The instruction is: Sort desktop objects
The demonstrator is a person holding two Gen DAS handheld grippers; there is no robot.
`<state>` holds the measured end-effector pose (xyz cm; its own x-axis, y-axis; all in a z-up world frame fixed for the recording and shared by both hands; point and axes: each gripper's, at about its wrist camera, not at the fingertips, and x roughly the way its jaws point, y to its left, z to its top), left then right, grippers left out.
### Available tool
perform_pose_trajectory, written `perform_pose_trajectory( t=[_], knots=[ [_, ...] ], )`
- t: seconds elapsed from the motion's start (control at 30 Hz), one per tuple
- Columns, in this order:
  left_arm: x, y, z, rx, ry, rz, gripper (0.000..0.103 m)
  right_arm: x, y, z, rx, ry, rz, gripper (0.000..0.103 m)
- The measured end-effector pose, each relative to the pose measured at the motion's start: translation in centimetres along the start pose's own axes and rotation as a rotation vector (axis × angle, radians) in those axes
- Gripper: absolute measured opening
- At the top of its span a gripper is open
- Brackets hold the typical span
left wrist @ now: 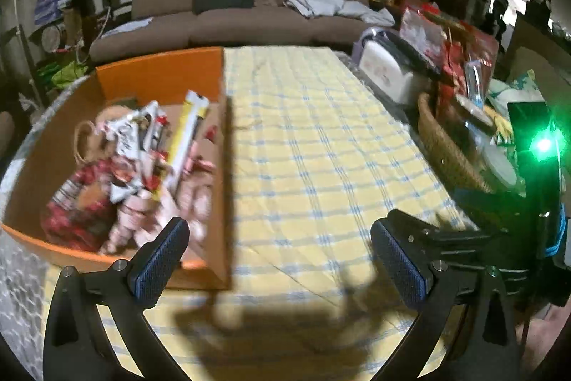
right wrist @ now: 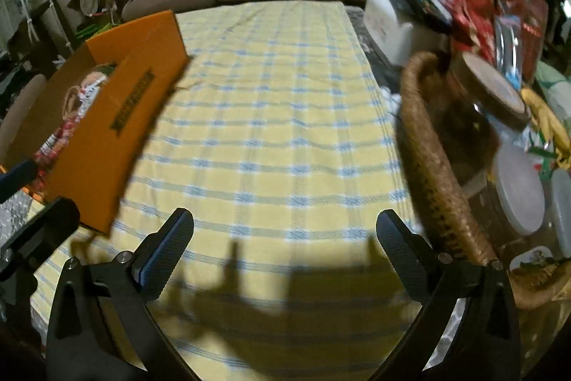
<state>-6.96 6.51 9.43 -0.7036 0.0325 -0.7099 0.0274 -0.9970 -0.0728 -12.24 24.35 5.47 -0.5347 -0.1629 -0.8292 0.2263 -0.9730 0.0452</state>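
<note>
Left gripper point(left wrist: 280, 259) & right gripper point(right wrist: 284, 254) both wide, empty, over checked cloth point(right wrist: 271, 116) w/ orange box point(left wrist: 157, 77).

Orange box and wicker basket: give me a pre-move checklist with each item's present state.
1. Left hand-held gripper open and holding nothing: ok.
2. Right hand-held gripper open and holding nothing: ok.
3. Checked cloth free of loose items between the containers: ok, none show in either view.
4. Orange box open at the top, with snack packets piled inside: ok.
5. Wicker basket holds jars and lidded tubs: ok, though whether there is room for more, cannot tell.
6. Anything left to sort among the clutter beyond the basket: cannot tell, blurred.
</note>
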Motion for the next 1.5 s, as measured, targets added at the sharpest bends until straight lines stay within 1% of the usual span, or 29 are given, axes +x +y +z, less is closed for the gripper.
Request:
perform_pose_trajectory(
  t=[0.03,0.1,0.13,0.2,0.27,0.33,0.5,0.57,0.67,0.73,0.77,0.83,0.93,1.03,1.1,1.13,1.2,1.27,1.33,1.4,1.43,1.5],
  knots=[
    [0.0,-0.6,-0.4,0.031,-0.023,0.03,0.103,0.3,-0.5,-0.4,0.01,0.001,0.006,0.103],
    [-0.4,-1.0,-1.0,0.059,-0.052,0.038,0.103,0.8,-1.0,-1.0,0.028,0.001,0.019,0.103],
    [-1.1,-0.9,-1.3,0.055,-0.077,0.037,0.103,1.0,-1.2,-1.3,0.036,0.001,0.028,0.103],
    [-2.3,-0.4,-1.9,0.039,-0.114,0.012,0.103,1.4,-1.0,-1.7,0.036,-0.001,0.03,0.103],
    [-2.4,-0.1,-2.6,0.048,-0.108,0.008,0.103,1.7,-0.8,-2.1,0.036,-0.003,0.03,0.103],
    [-2.6,-0.2,-2.8,0.073,-0.121,-0.019,0.103,1.9,-0.6,-2.1,0.038,-0.002,0.027,0.103],
    [-2.2,-1.8,-2.9,0.064,-0.103,-0.075,0.103,1.5,-0.8,-1.8,0.048,-0.013,0.02,0.103],
    [-1.5,-2.5,-2.7,0.057,-0.095,-0.075,0.103,1.6,-1.2,-1.8,0.053,-0.008,-0.011,0.103],
    [-0.3,-2.6,-2.4,0.032,-0.084,-0.064,0.103,2.2,-2.5,-1.9,0.083,0.005,0.009,0.103],
    [0.4,-2.4,-2.5,0.028,-0.086,-0.045,0.103,2.6,-2.4,-2.0,0.071,0.013,0.008,0.103],
    [0.9,-2.3,-2.6,0.032,-0.079,-0.023,0.103,2.8,-2.2,-2.0,0.059,0.013,0.001,0.103],
    [2.0,-2.2,-3.0,0.03,-0.055,-0.011,0.103,3.2,-1.8,-2.1,0.05,0.017,0.005,0.103],
    [2.4,-2.5,-3.7,0.05,-0.072,0.014,0.103,3.7,-1.6,-2.4,0.048,0.022,-0.013,0.103],
    [3.2,-2.1,-4.7,0.052,-0.055,0.041,0.103,4.3,-1.9,-2.7,0.061,0.025,-0.015,0.103],
    [3.7,-1.4,-5.4,0.036,-0.039,0.031,0.103,4.4,-1.6,-2.9,0.053,0.016,-0.028,0.103],
    [4.1,-1.2,-5.4,0.029,-0.017,0.021,0.103,4.4,-1.5,-2.9,0.048,0.014,-0.034,0.103],
    [4.0,-1.4,-5.3,0.037,-0.015,0.031,0.103,4.4,-1.1,-3.0,0.043,0.014,-0.049,0.103],
    [3.7,-1.5,-5.3,0.039,-0.015,0.033,0.103,4.2,-1.0,-2.8,0.05,0.009,-0.036,0.103],
    [4.2,-1.6,-5.3,0.046,0.013,0.047,0.103,3.9,-0.9,-2.7,0.06,0.005,-0.025,0.103],
    [4.8,-1.8,-5.4,0.046,0.044,0.065,0.103,4.2,-1.0,-3.0,0.062,0.026,-0.051,0.103],
    [5.1,-1.5,-5.5,0.024,0.061,0.06,0.103,4.4,-1.1,-3.2,0.061,0.036,-0.056,0.103],
    [5.2,-1.1,-5.8,-0.019,0.069,0.042,0.103,4.0,-1.3,-3.4,0.051,0.035,-0.056,0.103]
  ],
)
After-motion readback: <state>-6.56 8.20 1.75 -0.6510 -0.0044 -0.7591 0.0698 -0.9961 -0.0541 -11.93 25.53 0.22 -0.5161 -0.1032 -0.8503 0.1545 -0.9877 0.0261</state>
